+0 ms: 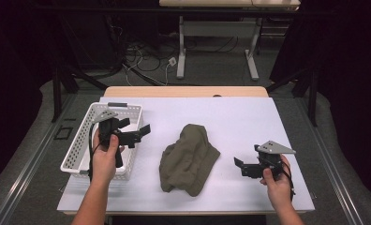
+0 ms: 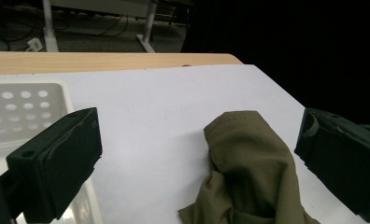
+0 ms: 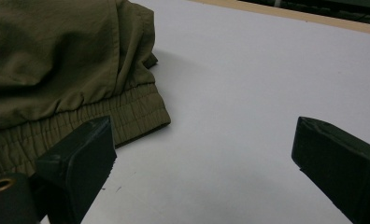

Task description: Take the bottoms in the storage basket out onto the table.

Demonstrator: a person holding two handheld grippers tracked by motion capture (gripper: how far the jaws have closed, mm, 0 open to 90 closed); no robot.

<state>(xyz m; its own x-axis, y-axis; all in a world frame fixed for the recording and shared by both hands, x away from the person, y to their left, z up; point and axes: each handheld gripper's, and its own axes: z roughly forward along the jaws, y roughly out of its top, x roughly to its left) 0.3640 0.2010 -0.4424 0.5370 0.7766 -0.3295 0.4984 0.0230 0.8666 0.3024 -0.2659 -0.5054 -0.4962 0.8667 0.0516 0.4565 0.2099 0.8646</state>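
We hold a two-jaw gripper in each hand over a bench covered by a white mat (image 1: 249, 122), and between them lies a crumpled olive-green garment (image 1: 188, 159), bunched into a loose heap near the middle of the mat, a little toward our side. Our left gripper (image 1: 139, 131) hangs above the right edge of a white perforated basket (image 1: 80, 150) that sits at the left side of the mat; its jaws are spread wide with nothing between them, and they point toward the garment. From the left gripper view we see the garment (image 2: 248, 168) lying ahead on the mat between the two black jaws, clear of both, with a corner of the basket (image 2: 29, 107) at the left edge. Our right gripper (image 1: 242, 166) is held low at the right of the mat, near the garment's right side but apart from it, and its jaws are likewise spread and hold nothing. In the right gripper view the garment's elastic gathered hem (image 3: 127, 112) lies just beyond the jaw that shows at that view's left; we cannot tell whether that jaw touches the cloth, while the other jaw stands over bare mat (image 3: 248, 93). The garment rests flat on the mat, outside the basket.
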